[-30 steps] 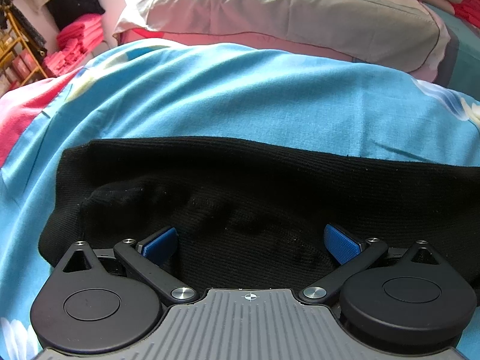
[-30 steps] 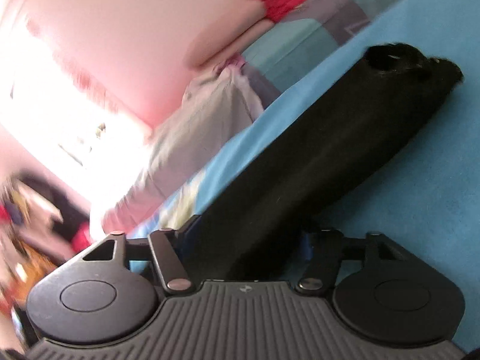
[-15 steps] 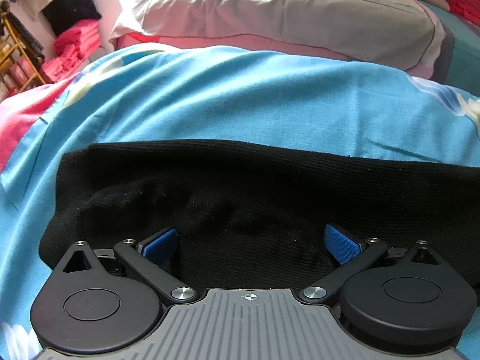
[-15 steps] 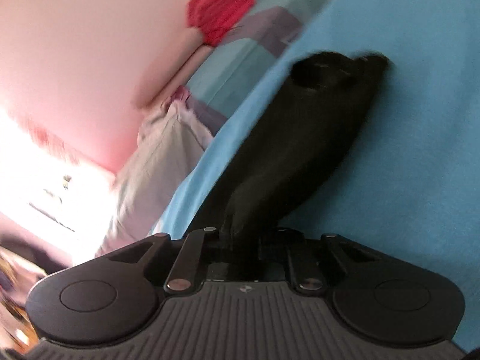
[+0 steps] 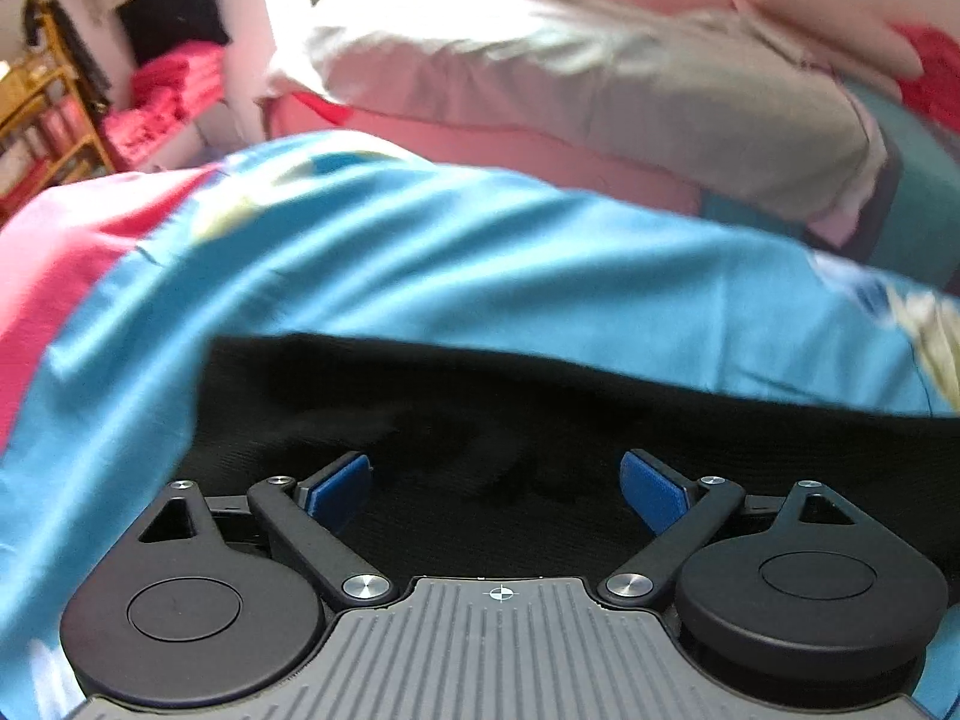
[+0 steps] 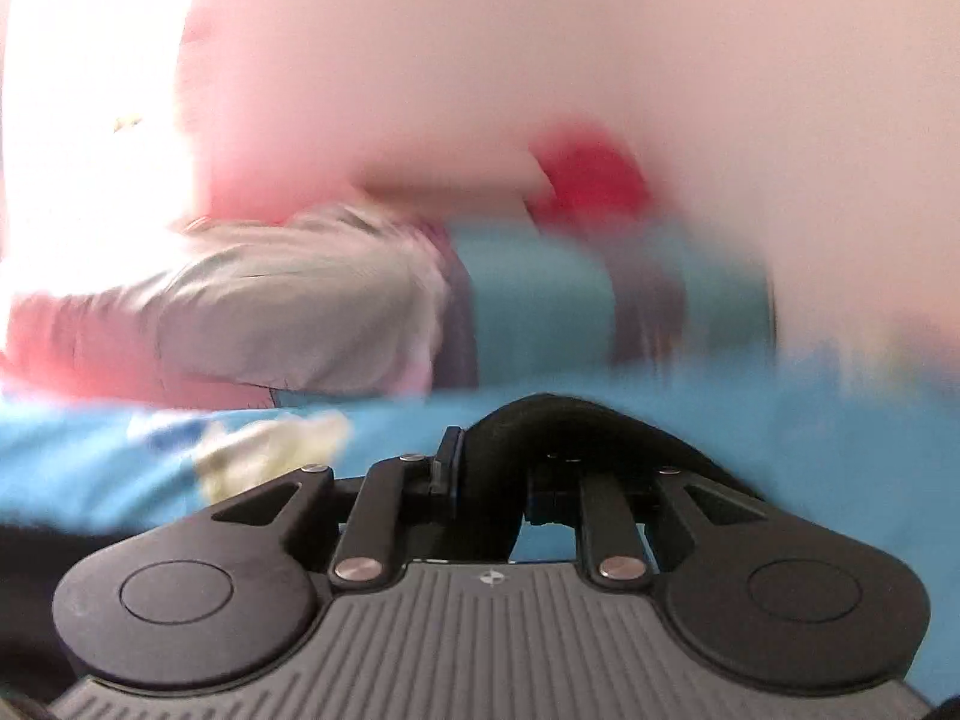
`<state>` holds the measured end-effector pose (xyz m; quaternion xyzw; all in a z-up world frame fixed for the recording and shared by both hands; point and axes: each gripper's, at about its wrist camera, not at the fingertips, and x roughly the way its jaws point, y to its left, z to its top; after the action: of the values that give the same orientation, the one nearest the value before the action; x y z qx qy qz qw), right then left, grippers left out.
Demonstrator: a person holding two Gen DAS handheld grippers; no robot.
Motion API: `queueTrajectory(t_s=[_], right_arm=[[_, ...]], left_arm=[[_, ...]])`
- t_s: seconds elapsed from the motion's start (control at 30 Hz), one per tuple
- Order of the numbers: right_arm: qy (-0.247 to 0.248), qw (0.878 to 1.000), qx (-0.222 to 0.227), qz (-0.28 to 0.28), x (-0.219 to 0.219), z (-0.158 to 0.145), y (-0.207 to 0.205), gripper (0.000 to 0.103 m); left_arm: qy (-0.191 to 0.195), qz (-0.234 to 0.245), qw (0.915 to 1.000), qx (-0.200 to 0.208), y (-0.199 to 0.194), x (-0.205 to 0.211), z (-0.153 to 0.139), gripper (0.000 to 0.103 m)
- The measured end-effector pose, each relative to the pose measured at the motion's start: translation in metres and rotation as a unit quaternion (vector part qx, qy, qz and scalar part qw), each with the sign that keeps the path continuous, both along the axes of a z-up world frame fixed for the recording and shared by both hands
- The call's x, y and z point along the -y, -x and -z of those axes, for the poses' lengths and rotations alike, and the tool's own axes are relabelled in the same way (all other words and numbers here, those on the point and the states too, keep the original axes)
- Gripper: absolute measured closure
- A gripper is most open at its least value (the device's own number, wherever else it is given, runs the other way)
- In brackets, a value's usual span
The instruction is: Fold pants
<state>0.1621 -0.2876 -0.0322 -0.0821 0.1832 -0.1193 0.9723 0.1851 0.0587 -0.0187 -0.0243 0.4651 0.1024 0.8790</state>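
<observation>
Clearly we have the black pants (image 5: 540,414) lying across the blue bedspread (image 5: 480,252); our left tool (image 5: 495,489) hovers spread wide over the cloth, gripping nothing; our right tool (image 6: 489,480) is clamped on a bunched hump of the pants (image 6: 540,420). We judge that the thick wad could slip from the right pinch as we carry it over, or drag the lower layer askew, since the left side pins nothing down. Only the left view shows the flat spread of fabric and its far edge; only the right view, badly blurred, shows the pinch itself.
</observation>
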Motion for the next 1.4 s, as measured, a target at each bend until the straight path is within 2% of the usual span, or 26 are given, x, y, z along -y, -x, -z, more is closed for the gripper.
queueTrajectory(t_s=[0.03,0.07,0.1,0.13,0.17,0.2,0.23,0.27,0.4,0.5,0.53,0.63,0.67,0.77,0.83,0.87,0.9,0.93,0.97,1.0,1.07,1.13,1.23,1.27,1.3,1.4], right_arm=[[0.061,0.998,0.017,-0.031,-0.028,0.004,0.004,0.081],[0.124,0.989,0.033,-0.073,-0.060,0.015,0.014,0.081],[0.187,0.974,0.035,-0.124,-0.095,0.030,0.022,0.079],[0.244,0.954,0.021,-0.171,-0.122,0.049,0.027,0.079],[0.318,0.922,-0.012,-0.220,-0.150,0.079,0.031,0.079],[0.372,0.893,-0.048,-0.248,-0.167,0.103,0.032,0.079],[0.400,0.877,-0.068,-0.258,-0.177,0.117,0.035,0.081],[0.414,0.870,-0.065,-0.260,-0.180,0.126,0.037,0.083],[0.385,0.881,-0.070,-0.266,-0.173,0.116,0.033,0.085],[0.369,0.887,-0.035,-0.277,-0.167,0.104,0.035,0.084],[0.363,0.886,-0.031,-0.285,-0.166,0.104,0.037,0.084],[0.406,0.859,-0.049,-0.308,-0.155,0.128,0.045,0.087],[0.409,0.857,-0.039,-0.310,-0.153,0.127,0.047,0.087],[0.383,0.872,-0.044,-0.300,-0.151,0.115,0.048,0.086],[0.389,0.873,-0.045,-0.291,-0.154,0.115,0.043,0.085],[0.394,0.872,-0.042,-0.288,-0.154,0.116,0.042,0.079],[0.398,0.872,-0.039,-0.283,-0.153,0.118,0.045,0.068],[0.401,0.872,-0.037,-0.277,-0.151,0.118,0.046,0.063],[0.399,0.877,-0.035,-0.267,-0.143,0.114,0.045,0.054],[0.394,0.881,-0.035,-0.258,-0.134,0.110,0.043,0.046],[0.386,0.893,-0.036,-0.228,-0.107,0.101,0.044,0.042],[0.367,0.907,-0.048,-0.200,-0.081,0.094,0.040,0.041],[0.317,0.935,-0.071,-0.143,-0.067,0.081,0.026,0.043],[0.293,0.943,-0.077,-0.138,-0.072,0.076,0.020,0.048],[0.287,0.943,-0.079,-0.148,-0.082,0.072,0.016,0.051],[0.357,0.912,-0.046,-0.196,-0.109,0.078,0.008,0.051]], left_arm=[[0.001,-0.008,1.0000,0.005,0.002,-0.006,-0.003,0.000],[0.002,-0.017,0.9998,0.008,0.003,-0.012,-0.005,0.000],[0.003,-0.025,0.9996,0.010,0.005,-0.018,-0.006,0.000],[0.005,-0.028,0.9995,0.010,0.006,-0.022,-0.005,0.000],[0.005,-0.031,0.9995,0.008,0.006,-0.026,-0.004,0.000],[0.003,-0.033,0.9994,0.003,0.006,-0.028,-0.002,0.000],[0.003,-0.034,0.9994,-0.002,0.007,-0.030,0.000,0.000],[0.003,-0.032,0.9995,-0.003,0.009,-0.030,0.000,0.000],[0.002,-0.024,0.9997,-0.004,0.016,-0.031,0.002,0.000],[0.011,-0.016,0.9998,0.000,0.016,-0.026,0.000,0.000],[0.012,-0.011,0.9999,0.004,0.016,-0.022,-0.001,0.000],[0.010,0.009,0.9998,0.015,0.011,-0.005,-0.004,0.000],[0.009,0.017,0.9997,0.018,0.008,0.002,-0.005,0.000],[0.012,0.039,0.9988,0.029,-0.003,0.032,-0.002,0.000],[0.020,0.055,0.9980,0.025,-0.012,0.054,0.008,0.000],[0.017,0.065,0.9976,0.019,-0.016,0.064,0.016,0.000],[0.005,0.074,0.9973,0.005,-0.021,0.076,0.029,0.000],[-0.010,0.077,0.9969,-0.009,-0.024,0.083,0.040,0.000],[-0.024,0.079,0.9964,-0.021,-0.025,0.088,0.051,0.000],[-0.032,0.078,0.9963,-0.015,-0.022,0.090,0.057,0.000],[-0.034,0.072,0.9968,-0.004,-0.017,0.086,0.059,0.000],[-0.022,0.069,0.9974,-0.006,-0.017,0.083,0.059,0.000],[-0.030,0.067,0.9972,-0.011,-0.019,0.083,0.059,0.000],[-0.033,0.065,0.9973,-0.012,-0.019,0.084,0.059,0.000],[-0.035,0.064,0.9973,-0.012,-0.019,0.085,0.060,0.000],[-0.042,0.065,0.9969,-0.012,-0.019,0.086,0.059,0.000]])
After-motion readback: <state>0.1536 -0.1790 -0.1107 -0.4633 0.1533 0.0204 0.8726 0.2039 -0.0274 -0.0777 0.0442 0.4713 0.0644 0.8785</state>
